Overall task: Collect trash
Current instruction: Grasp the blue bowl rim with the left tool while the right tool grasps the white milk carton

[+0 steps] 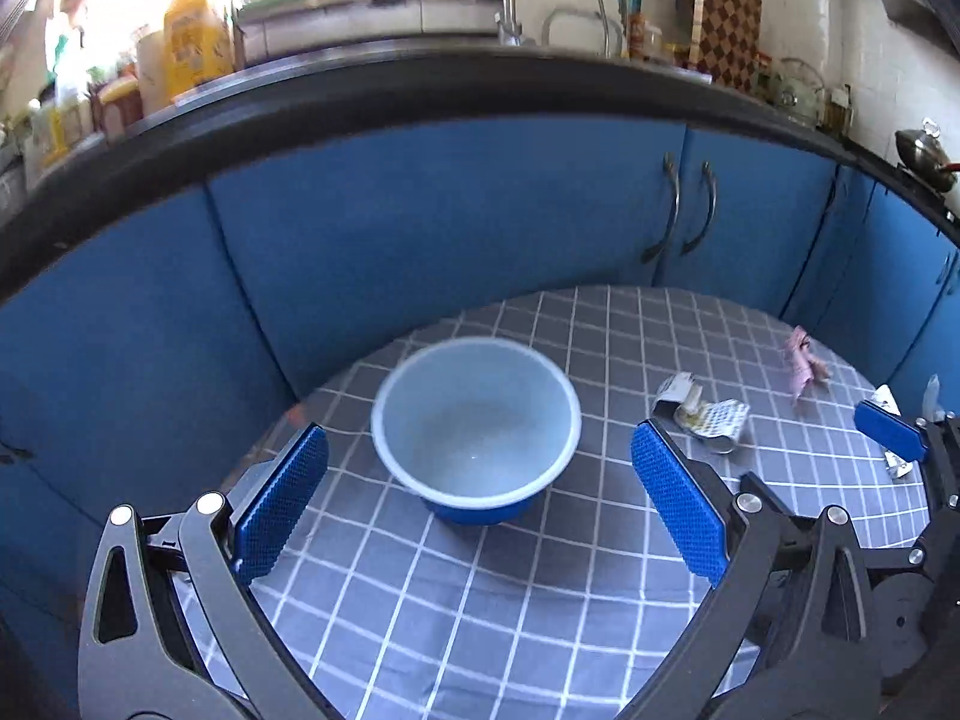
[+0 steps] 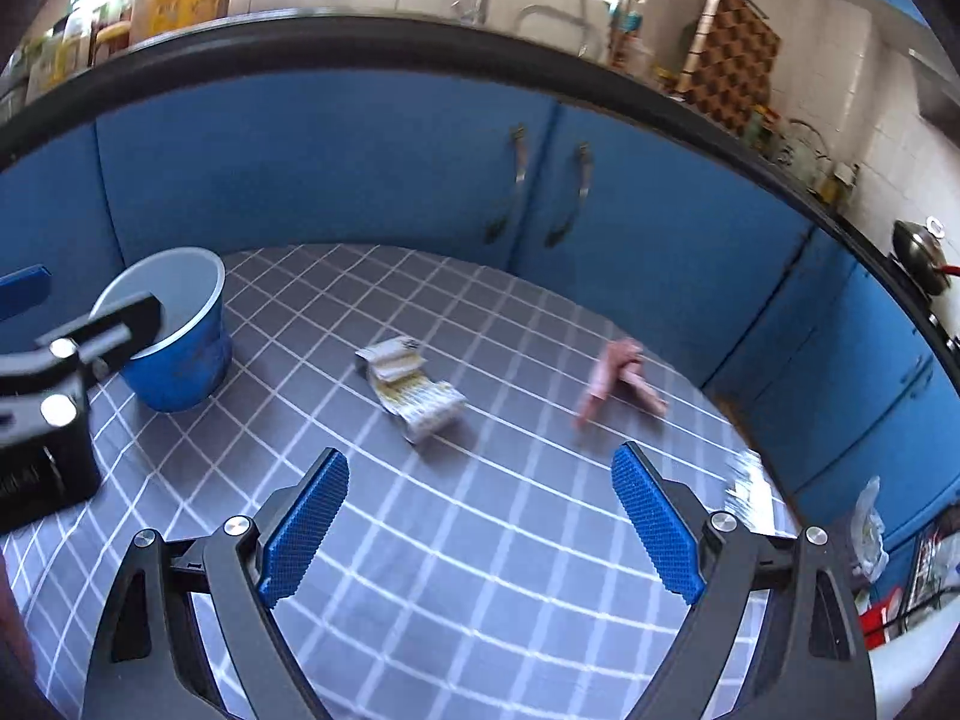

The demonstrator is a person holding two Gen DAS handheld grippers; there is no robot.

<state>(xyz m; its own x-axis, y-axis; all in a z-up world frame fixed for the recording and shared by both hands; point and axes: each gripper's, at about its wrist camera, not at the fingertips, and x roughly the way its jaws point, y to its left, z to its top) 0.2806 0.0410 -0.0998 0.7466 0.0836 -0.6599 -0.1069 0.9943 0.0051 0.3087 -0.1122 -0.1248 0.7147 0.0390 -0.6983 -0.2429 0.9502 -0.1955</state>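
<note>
A blue bowl (image 1: pixel 477 429) with a pale inside stands empty on the grey checked tablecloth (image 1: pixel 480 600). My left gripper (image 1: pixel 480 492) is open, its blue pads on either side of the bowl's near wall and short of it. My right gripper (image 2: pixel 480 516) is open over bare cloth with nothing between its pads. Ahead of it lie a crumpled printed paper wrapper (image 2: pixel 414 393) and a crumpled pink scrap (image 2: pixel 618 375). Both show in the left wrist view too, the wrapper (image 1: pixel 705 411) and the pink scrap (image 1: pixel 804 363). The bowl (image 2: pixel 174 336) sits at the far left there.
Blue cabinet doors (image 1: pixel 480 216) under a dark counter edge rise right behind the table. More small wrappers (image 2: pixel 747 486) lie near the table's right edge. A clear plastic bag (image 2: pixel 870 528) and red items sit beyond that edge. A wok (image 2: pixel 918 255) rests on the counter at right.
</note>
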